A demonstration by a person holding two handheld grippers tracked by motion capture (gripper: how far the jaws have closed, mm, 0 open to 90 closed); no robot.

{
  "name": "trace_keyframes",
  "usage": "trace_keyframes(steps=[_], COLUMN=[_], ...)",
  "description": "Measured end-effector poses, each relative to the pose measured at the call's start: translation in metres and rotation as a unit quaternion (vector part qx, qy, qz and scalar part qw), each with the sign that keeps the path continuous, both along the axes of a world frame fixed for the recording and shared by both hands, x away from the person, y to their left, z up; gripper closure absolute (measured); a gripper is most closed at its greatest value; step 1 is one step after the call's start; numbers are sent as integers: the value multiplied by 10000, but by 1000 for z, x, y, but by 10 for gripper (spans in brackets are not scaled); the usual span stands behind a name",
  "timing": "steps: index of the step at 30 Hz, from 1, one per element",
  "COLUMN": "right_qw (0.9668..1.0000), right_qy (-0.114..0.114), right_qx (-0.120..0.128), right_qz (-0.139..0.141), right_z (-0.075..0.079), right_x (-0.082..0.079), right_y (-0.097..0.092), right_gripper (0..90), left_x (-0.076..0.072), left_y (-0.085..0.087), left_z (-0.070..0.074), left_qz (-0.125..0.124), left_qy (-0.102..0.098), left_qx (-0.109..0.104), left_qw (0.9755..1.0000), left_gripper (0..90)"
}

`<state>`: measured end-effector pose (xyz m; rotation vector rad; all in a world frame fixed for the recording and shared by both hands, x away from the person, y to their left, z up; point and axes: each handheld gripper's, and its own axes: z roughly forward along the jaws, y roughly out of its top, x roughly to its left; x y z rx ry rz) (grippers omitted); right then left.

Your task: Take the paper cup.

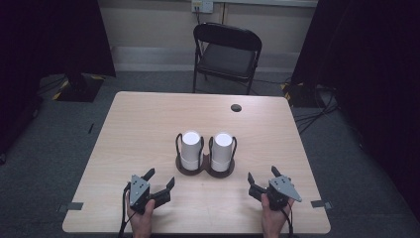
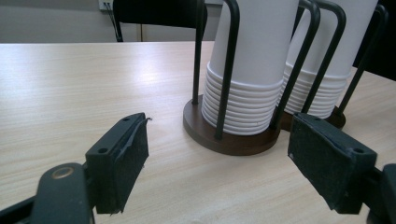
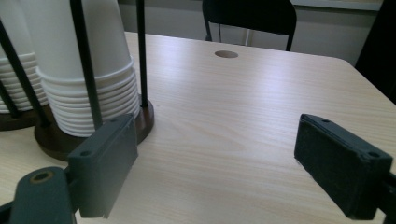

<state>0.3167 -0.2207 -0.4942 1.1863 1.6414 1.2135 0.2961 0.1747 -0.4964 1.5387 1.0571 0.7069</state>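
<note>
Your left gripper sits at about 7 o'clock on the table, jaws spread wide and grasping nothing; your right gripper at about 5 o'clock is likewise released and empty. The two stacks of white paper cups stand upside down in the dark wire holder at the table's centre, between and just beyond both grippers, touching neither

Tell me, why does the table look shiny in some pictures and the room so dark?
In the left gripper view, pale glare streaks the table beside the left cup stack. In the right gripper view, the glare lies by the round hole, and the near jaws look soft. In the high view, the room's corners sink into darkness.
</note>
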Motion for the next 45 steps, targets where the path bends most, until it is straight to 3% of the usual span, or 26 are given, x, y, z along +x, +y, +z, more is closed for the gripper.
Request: trace_keyframes(steps=[5, 8, 13, 21, 24, 27, 31, 33, 45], right_qw=[9998, 9998, 9999, 9999, 9997, 9996, 9996, 9996, 9995], right_qy=[166, 139, 124, 108, 119, 65, -5, -56, -2], right_qx=[64, 82, 63, 87, 221, 281, 266, 260, 294], right_qz=[-7, 83, 57, 66, -18, -18, 4, 32, 76], right_z=[0, 0, 0, 0, 0, 0, 0, 0, 0], right_x=[1, 0, 0, 0, 0, -1, -2, -3, -2], right_y=[-1, -1, 0, -1, -3, -4, -3, -3, -3], right_gripper=[131, 139, 165, 197, 282, 283, 282, 281, 279], left_x=[1, 2, 5, 6, 6, 6, 5, 7, 13], left_y=[-6, -2, -4, -12, -13, -13, -16, -17, -27], left_z=[2, 3, 5, 12, 15, 17, 24, 27, 44], left_qz=[-240, -303, -373, -656, -710, -795, -840, -1011, -956], left_qy=[75, 81, 103, 17, 29, 69, 34, 63, -170], left_qx=[273, 76, -3, -8, -44, -94, 7, -168, -87], left_qw=[9993, 9995, 9993, 9978, 9975, 9968, 9965, 9947, 9952], left_gripper=[204, 204, 198, 192, 186, 186, 186, 196, 256])
